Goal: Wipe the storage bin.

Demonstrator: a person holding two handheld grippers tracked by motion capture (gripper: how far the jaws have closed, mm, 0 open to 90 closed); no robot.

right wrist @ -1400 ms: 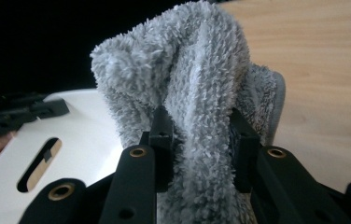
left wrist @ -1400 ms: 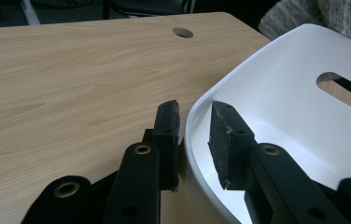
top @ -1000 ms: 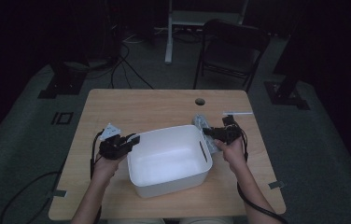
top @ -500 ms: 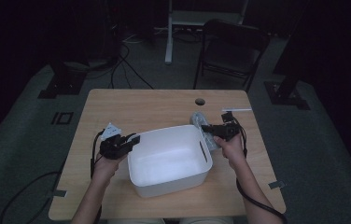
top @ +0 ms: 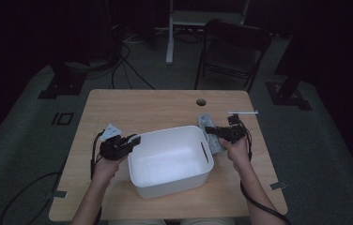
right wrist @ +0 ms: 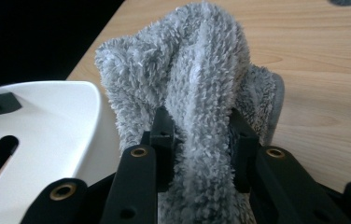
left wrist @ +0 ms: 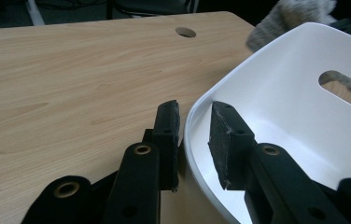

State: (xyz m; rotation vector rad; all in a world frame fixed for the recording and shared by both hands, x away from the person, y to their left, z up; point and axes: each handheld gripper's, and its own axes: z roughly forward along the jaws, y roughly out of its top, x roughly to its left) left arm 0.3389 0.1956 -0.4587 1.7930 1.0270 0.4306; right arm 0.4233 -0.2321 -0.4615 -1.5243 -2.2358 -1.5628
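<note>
A white plastic tub (top: 165, 159) stands in the middle of the wooden table (top: 141, 108). My left gripper (top: 135, 139) is at its left rim. In the left gripper view the jaws (left wrist: 194, 116) straddle the tub's rim (left wrist: 281, 93), one pad outside and one inside, shut on it. My right gripper (top: 208, 130) is just off the tub's right side, shut on a grey fluffy cloth (top: 206, 120). In the right gripper view the cloth (right wrist: 197, 60) bulges up between the jaws (right wrist: 197, 126), beside the tub's wall (right wrist: 47, 112) with its handle slot.
A round cable hole (top: 201, 101) lies in the table behind the tub, and a thin white strip (top: 242, 112) near the right edge. A black folding chair (top: 233, 51) stands beyond the far edge. Bare wood lies behind and left of the tub.
The right gripper has shifted slightly with the cloth beside the tub. The left gripper and the tub have stayed where they were.
</note>
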